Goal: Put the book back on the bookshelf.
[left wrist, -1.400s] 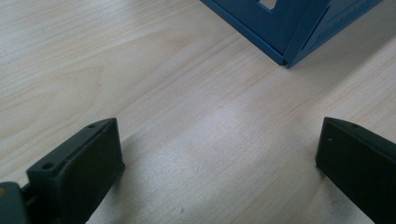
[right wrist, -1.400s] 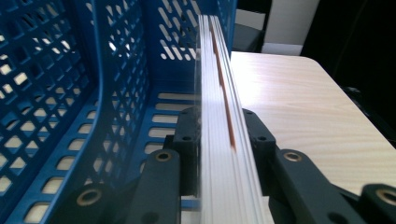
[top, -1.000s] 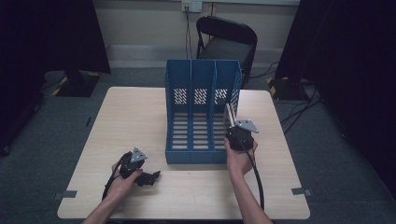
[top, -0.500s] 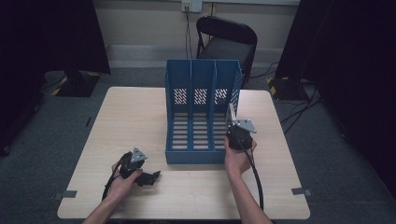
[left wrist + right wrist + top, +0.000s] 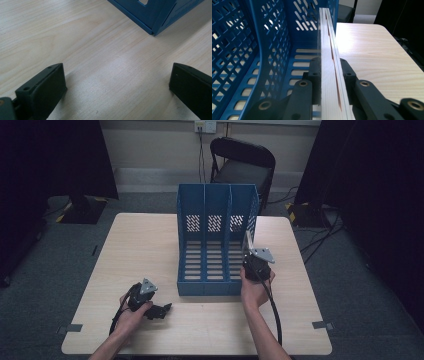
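A blue three-slot file holder (image 5: 215,220) stands on the wooden table (image 5: 140,245), its open side toward me. My right gripper (image 5: 248,252) is at its right front, shut on a thin flat book (image 5: 247,241) held upright and edge-on. In the right gripper view the book (image 5: 327,37) runs forward from the gripper (image 5: 328,65), along the right wall of the holder (image 5: 262,37). My left gripper (image 5: 160,310) rests low on the table near the holder's front left corner. Its jaws stand wide apart (image 5: 117,73) over bare wood, with the holder's corner (image 5: 155,17) ahead.
A black folding chair (image 5: 242,165) stands behind the table's far edge. The right gripper's cable (image 5: 275,315) trails back over the table toward me. Grey tape marks (image 5: 321,325) sit near the front corners. Dark curtains flank the room.
The right gripper and its book have shifted only very slightly beside the holder. The left gripper has stayed in place.
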